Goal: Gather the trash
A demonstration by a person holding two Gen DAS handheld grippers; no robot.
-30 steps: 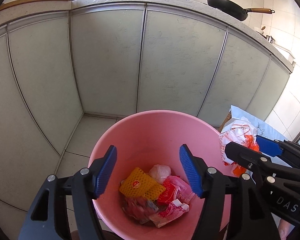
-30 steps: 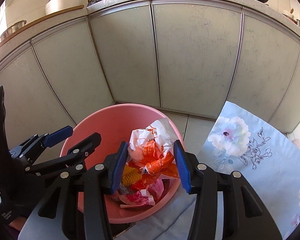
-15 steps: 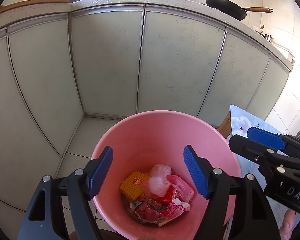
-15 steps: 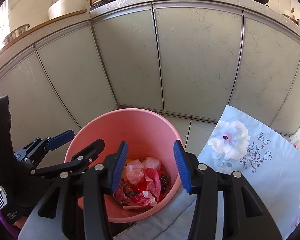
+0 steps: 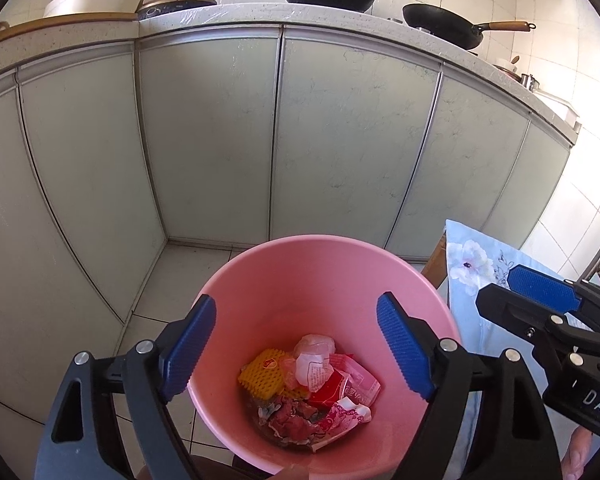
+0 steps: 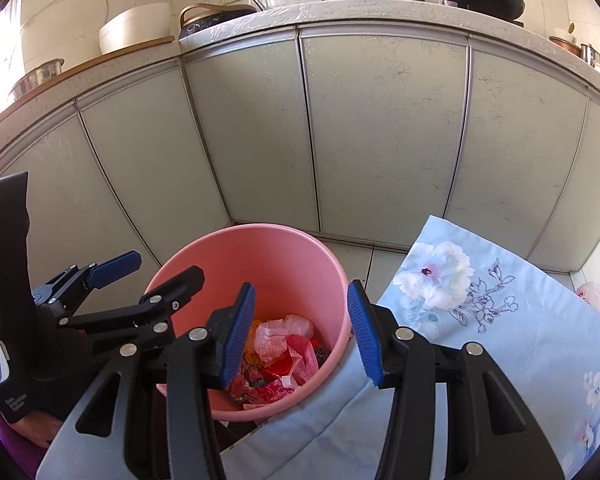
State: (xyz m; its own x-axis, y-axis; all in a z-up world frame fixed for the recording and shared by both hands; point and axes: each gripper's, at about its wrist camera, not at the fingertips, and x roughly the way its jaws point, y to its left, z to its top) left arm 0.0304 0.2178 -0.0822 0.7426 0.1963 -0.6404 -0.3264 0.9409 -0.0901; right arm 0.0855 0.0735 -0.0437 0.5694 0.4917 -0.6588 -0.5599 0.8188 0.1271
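The pink bucket (image 5: 328,276) stands upright on the tiled floor, in front of the grey cabinet doors, and its round mouth is open to above. The trash (image 5: 308,392) lies in a loose heap at the bottom of it. In the heap there is a yellow foam net (image 5: 262,372) at the left, a crumpled white wrapper with small print (image 5: 314,366) in the middle on top, and red and pink wrappers (image 5: 350,390) at the right and near side. All pieces touch each other.
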